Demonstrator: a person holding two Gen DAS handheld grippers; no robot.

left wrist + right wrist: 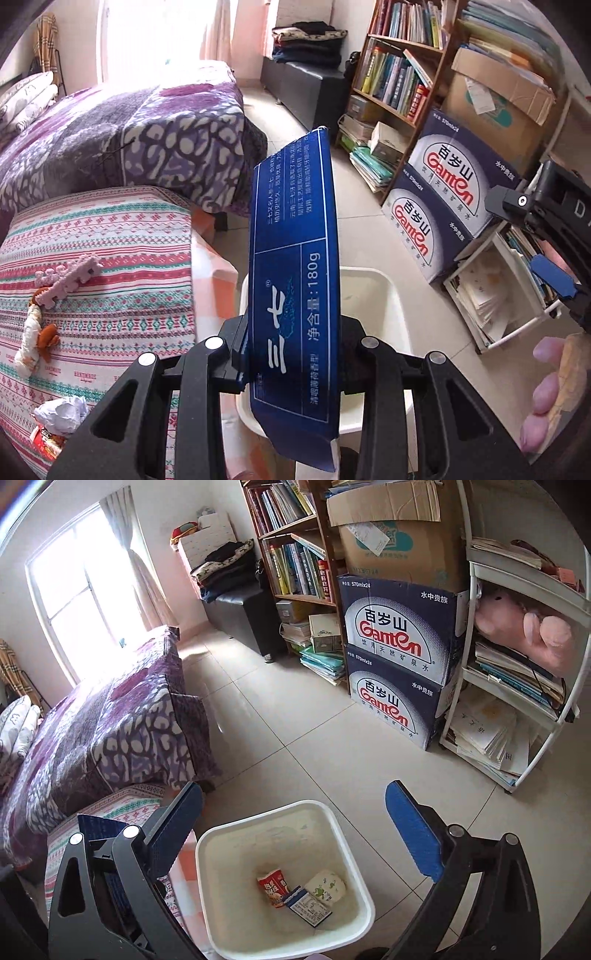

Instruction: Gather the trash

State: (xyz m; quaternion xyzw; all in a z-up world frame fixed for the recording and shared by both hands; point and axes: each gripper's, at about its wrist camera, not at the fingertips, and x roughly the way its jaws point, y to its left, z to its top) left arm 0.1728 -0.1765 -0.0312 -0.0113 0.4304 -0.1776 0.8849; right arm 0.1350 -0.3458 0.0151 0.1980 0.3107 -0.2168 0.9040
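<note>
My left gripper is shut on a long blue toothpaste box and holds it upright over the white trash bin. The bin stands on the floor and holds a red snack packet, a small blue-and-white carton and a white wrapped wad. My right gripper is open and empty above the bin; it also shows at the right edge of the left wrist view. A crumpled white paper and a red wrapper lie on the striped cloth.
A striped cushion surface with a pink knitted toy lies left of the bin. A purple-covered bed is behind it. Ganten water boxes, a bookshelf and a white rack stand along the right.
</note>
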